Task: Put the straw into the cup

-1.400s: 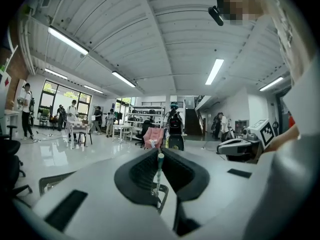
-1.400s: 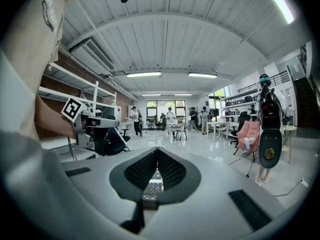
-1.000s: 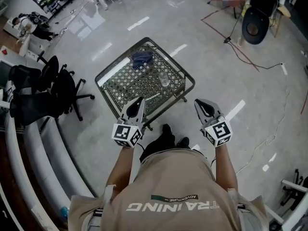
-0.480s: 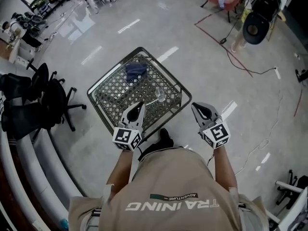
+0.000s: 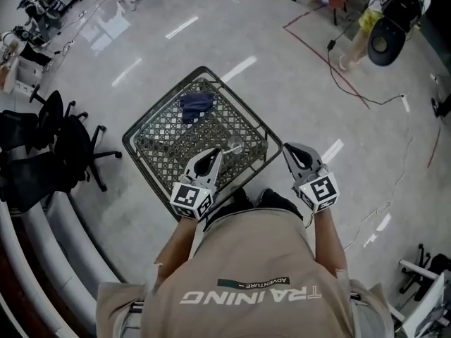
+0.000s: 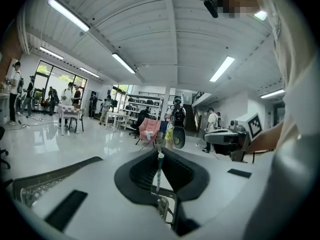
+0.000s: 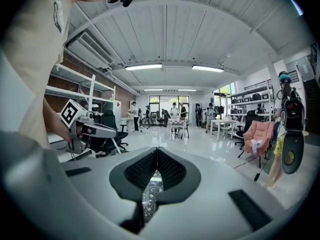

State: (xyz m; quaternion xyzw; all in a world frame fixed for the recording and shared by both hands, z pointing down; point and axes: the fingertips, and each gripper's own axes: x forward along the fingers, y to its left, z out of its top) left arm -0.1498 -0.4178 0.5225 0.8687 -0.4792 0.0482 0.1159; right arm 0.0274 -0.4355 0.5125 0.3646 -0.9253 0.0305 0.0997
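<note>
A clear cup (image 5: 235, 145) stands upright near the front edge of a wire-mesh table (image 5: 151, 122). My left gripper (image 5: 206, 162) hovers over that front edge, just left of the cup. It is shut on a thin white straw with green stripes (image 6: 158, 170), which rises between the jaws in the left gripper view. My right gripper (image 5: 295, 153) is held off the table's right corner, over the floor. In the right gripper view its jaws (image 7: 157, 152) meet at the tips with nothing between them.
A crumpled blue cloth (image 5: 195, 104) lies at the far side of the mesh table. Black office chairs (image 5: 53, 141) stand to the left beside a curved grey bench (image 5: 42, 245). Cables (image 5: 338, 69) run across the floor at right.
The person has stepped closer to the mesh table. Both grippers now sit nearer its front edge, the left one over the mesh beside the cup. Grips look unchanged.
</note>
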